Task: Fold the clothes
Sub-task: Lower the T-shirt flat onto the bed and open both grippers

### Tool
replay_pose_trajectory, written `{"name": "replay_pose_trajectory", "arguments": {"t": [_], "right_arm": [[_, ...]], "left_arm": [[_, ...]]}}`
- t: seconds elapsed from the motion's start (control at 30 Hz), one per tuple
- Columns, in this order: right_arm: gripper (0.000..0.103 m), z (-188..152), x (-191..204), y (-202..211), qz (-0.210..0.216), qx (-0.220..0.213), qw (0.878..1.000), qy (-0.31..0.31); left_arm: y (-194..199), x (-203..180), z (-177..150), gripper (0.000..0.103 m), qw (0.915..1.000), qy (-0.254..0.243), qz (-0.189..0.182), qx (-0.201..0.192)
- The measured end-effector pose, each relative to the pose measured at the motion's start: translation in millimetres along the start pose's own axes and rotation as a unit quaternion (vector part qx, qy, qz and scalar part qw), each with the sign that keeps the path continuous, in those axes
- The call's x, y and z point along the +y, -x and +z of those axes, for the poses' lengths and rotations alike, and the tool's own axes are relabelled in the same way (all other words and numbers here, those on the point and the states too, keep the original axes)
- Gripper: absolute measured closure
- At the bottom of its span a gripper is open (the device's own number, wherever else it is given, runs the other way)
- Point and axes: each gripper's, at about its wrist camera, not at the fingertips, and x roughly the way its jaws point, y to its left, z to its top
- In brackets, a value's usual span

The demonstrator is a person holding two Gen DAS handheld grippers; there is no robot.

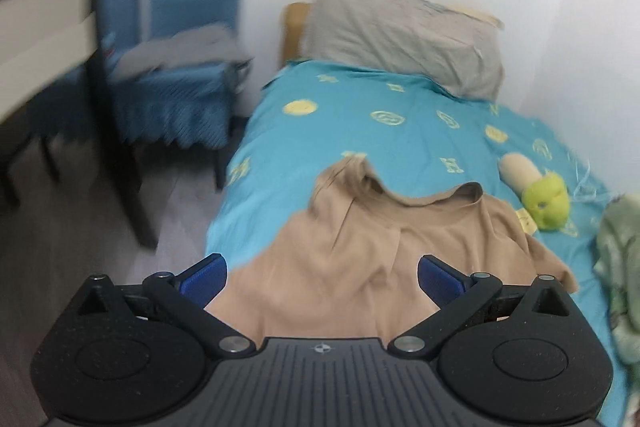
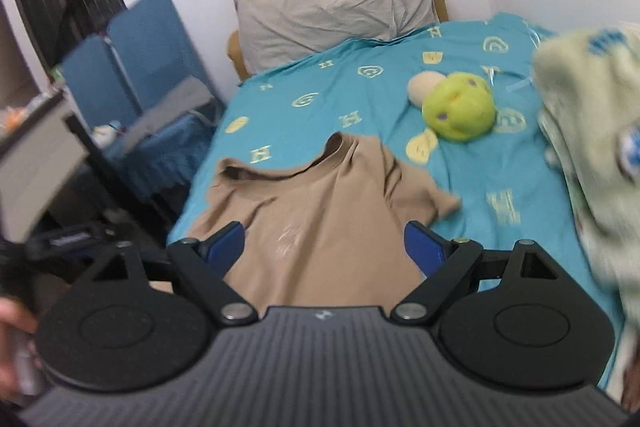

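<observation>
Tan shirt [image 1: 360, 247] lengthwise, collar toward pillow [image 1: 404, 35]

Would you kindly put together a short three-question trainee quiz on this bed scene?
1. True or false: the left gripper is shut on the tan shirt.
2. Which sits nearest the pillow? A) green plush toy B) pale green blanket C) blue chair
3. Fill in: the shirt's neck opening points toward the ____.

Key:
1. False; both it and the right gripper are open above the shirt, gripping nothing.
2. C
3. pillow
</observation>
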Motion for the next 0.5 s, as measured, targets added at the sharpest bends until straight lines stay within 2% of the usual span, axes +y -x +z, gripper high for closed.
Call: {"name": "replay_pose_trajectory", "arguments": {"t": [0.1, 0.23, 0.4, 0.5], "right_arm": [[0.015, -15, -10, 32, 0.004, -0.006, 1.0, -0.025], [0.015, -27, -31, 46, 0.015, -0.018, 0.997, -0.073], [0.015, -30, -52, 23, 0.002, -0.025, 0.995, -0.101], [0.015, -29, -64, 0, -0.002, -0.012, 0.992, -0.122]], "left_arm": [[15, 23, -25, 0.006, 0.9966, 0.08, 0.01, 0.011], [-2, 61, -45, 0.013, 0.9853, 0.168, 0.013, 0.025], [-48, 93, -54, 0.019, 0.9753, 0.217, 0.033, 0.025], [-88, 104, -56, 0.031, 0.9714, 0.23, 0.047, 0.033]]}}
